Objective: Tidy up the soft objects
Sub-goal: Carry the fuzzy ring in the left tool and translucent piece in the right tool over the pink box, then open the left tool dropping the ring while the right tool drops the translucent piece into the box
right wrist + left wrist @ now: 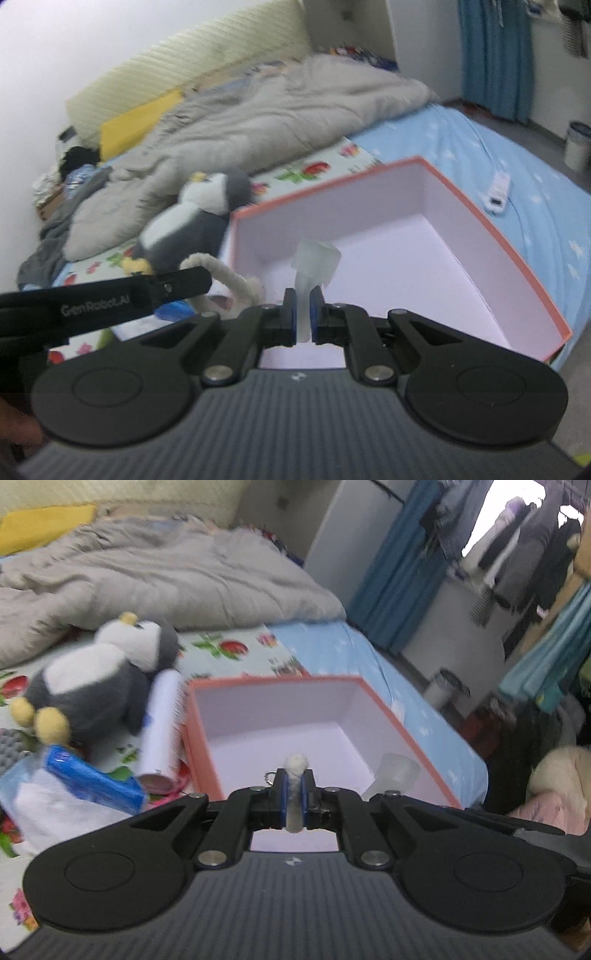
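We've got one bed (369,653) under it all, w/ one grey quilt (166,572) bunched at the back and a fruit-print mat (236,650) nearer us. Next down in size: one pink box (391,716), open top, white inside, and as far as both views show it's empty, so by our read the task is barely begun, nothing stowed yet. One plush penguin (99,675) sits just left of the box, untouched, still to go in. Beside it: one white tube (162,723) leaning against the box wall, one blue pack (96,779) on a white cloth (55,805); whether those count as soft items we can't say. Now our grippers, two of them, both tilted down over the box mouth. Left gripper (294,794) is clamped on one fuzzy white cord (295,768), w/ a small metal ring at its side; in the right view the cord loops out past the left jaws. Right gripper (302,314) is pinched tight on the stem of one translucent soft piece (316,258), its wider head sticking up over the box interior. So 2 items are in hand above the box, approx ready to drop; penguin and maybe the rest remain.
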`<state>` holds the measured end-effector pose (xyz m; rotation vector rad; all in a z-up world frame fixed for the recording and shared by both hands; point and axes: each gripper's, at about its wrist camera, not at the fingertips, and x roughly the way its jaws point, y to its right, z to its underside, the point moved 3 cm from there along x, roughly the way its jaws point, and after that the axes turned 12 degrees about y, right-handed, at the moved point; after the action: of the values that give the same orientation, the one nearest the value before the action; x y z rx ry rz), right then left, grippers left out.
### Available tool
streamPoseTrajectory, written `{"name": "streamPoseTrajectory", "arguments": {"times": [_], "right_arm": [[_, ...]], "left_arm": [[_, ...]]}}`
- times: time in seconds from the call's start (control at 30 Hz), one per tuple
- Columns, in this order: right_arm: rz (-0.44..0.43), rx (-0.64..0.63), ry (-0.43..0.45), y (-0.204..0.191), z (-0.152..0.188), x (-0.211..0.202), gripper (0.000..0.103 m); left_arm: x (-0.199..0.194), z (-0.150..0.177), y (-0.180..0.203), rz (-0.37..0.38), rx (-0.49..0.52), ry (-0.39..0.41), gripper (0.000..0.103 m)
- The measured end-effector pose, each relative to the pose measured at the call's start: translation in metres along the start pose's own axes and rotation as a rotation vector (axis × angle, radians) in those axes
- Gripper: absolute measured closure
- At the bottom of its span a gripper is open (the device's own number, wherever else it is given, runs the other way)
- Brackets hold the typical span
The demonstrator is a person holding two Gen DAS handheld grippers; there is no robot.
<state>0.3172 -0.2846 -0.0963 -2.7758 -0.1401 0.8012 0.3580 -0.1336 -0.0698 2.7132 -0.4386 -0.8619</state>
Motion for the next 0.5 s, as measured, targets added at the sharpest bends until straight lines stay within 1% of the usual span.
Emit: {"name": "streamPoseTrajectory", "arguments": {"times": [0.17, 0.27, 0.37, 0.5], "right_arm": [[0.060, 0.026, -0.056, 0.034, 0.009, 0.030, 0.093], [0.085, 0.060, -0.110, 0.050, 0.019, 0.048, 0.092], [0.092, 0.083, -0.153, 0.061, 0.031, 0.062, 0.092], [0.102, 0.095, -0.190, 0.068, 0.041, 0.073, 0.092]], "left_arm": [[0.055, 0.017, 0.012, 0.017, 0.015, -0.090, 0.094], [0.082, 0.028, 0.013, 0.019, 0.010, -0.144, 0.094], [0.106, 0.037, 0.011, 0.016, 0.009, -0.190, 0.094], [0.127, 0.046, 0.007, 0.009, 0.006, -0.225, 0.094]]}}
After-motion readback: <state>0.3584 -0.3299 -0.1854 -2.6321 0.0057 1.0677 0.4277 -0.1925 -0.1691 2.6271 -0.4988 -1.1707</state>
